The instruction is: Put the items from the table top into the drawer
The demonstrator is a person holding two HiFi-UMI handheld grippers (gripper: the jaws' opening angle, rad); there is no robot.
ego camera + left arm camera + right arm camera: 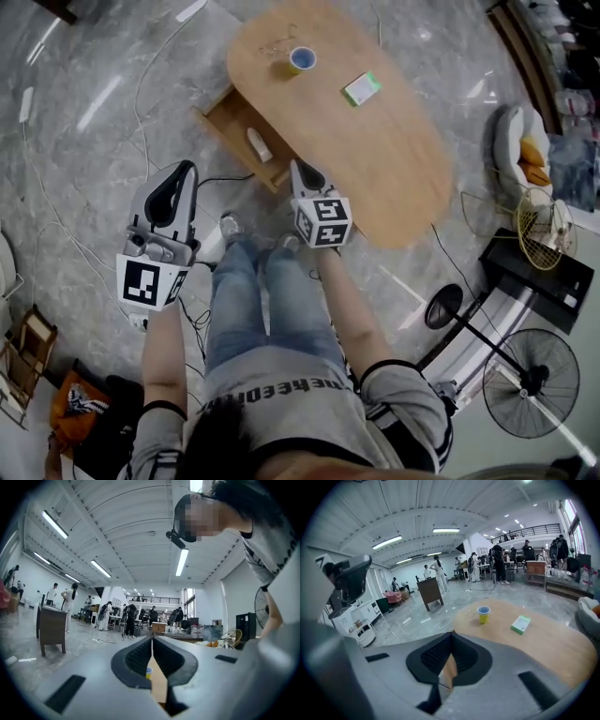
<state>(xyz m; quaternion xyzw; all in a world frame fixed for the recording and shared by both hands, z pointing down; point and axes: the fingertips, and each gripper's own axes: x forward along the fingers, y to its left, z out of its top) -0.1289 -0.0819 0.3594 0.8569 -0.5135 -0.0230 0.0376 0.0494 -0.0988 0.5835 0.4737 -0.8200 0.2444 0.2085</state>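
Observation:
An oval wooden table (394, 159) carries a yellow cup with a blue rim (302, 60) and a green box (362, 88). At the table's left side a drawer (234, 117) stands pulled out, and a white bottle (259, 145) lies in it. My left gripper (185, 169) hangs over the floor left of the drawer, shut and empty. My right gripper (300, 167) is just in front of the drawer's corner, also shut with nothing held. The right gripper view looks over its closed tips (451, 636) at the cup (483, 615) and the box (520, 624).
Cables (150, 84) trail across the marble floor round the table. Two standing fans (534, 375), a wire basket (544, 225) and a cushioned seat (520, 150) crowd the right side. The person's legs (267, 300) stand between the grippers. Several people stand far off in the hall.

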